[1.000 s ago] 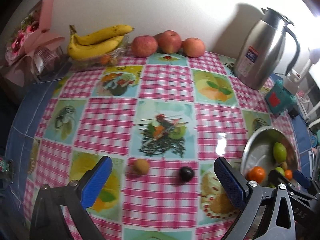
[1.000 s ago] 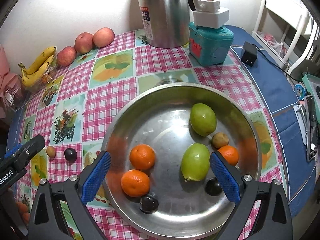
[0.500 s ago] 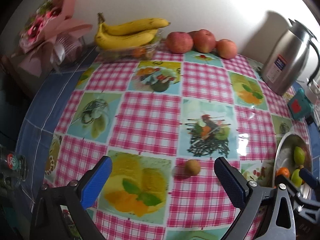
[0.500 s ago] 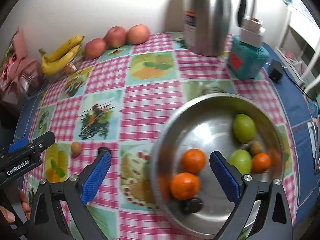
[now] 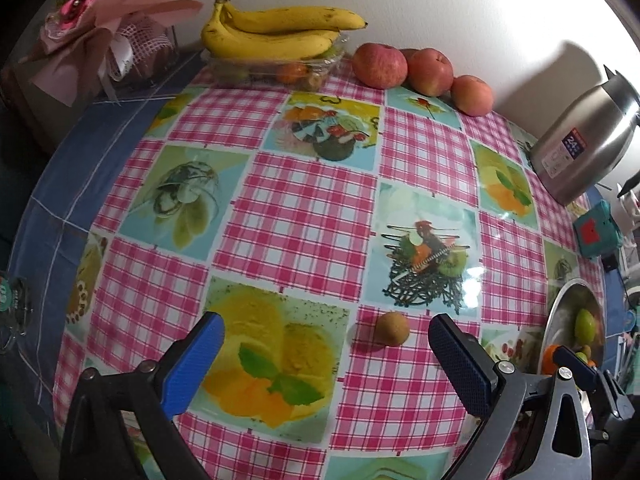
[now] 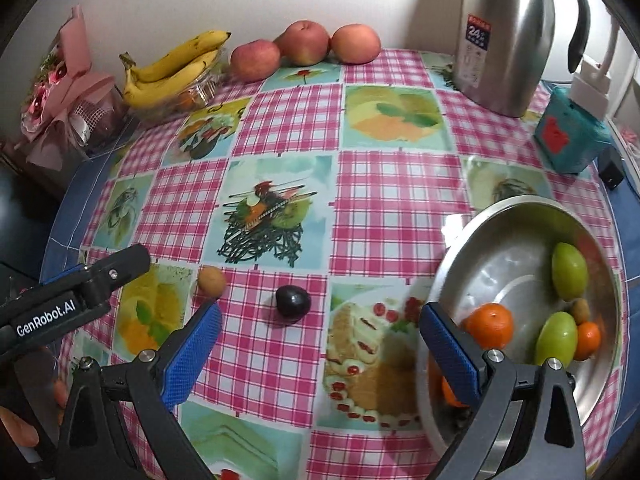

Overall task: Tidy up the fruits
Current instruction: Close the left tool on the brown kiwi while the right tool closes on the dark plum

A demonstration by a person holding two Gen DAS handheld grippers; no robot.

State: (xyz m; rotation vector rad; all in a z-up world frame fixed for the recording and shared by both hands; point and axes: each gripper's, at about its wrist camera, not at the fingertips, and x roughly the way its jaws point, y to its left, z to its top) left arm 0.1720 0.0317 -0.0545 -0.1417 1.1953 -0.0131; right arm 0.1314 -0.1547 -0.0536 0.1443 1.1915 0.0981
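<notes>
checkered tablecloth (image 5: 304,216) | brown fruit (image 5: 392,328) between spread, empty left tongs (image 5: 326,354)

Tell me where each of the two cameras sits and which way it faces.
Left wrist: rides the left claw, open above the checked tablecloth, facing the small tan round fruit and the wall-side yellow bananas; its blue-padded fingers show.
Right wrist: rides the right claw, open, facing the dark round plum, with the steel bowl at right; the left claw's black tip and a hand show.
Shared: tan fruit, bananas, red apples, steel jug.
</notes>
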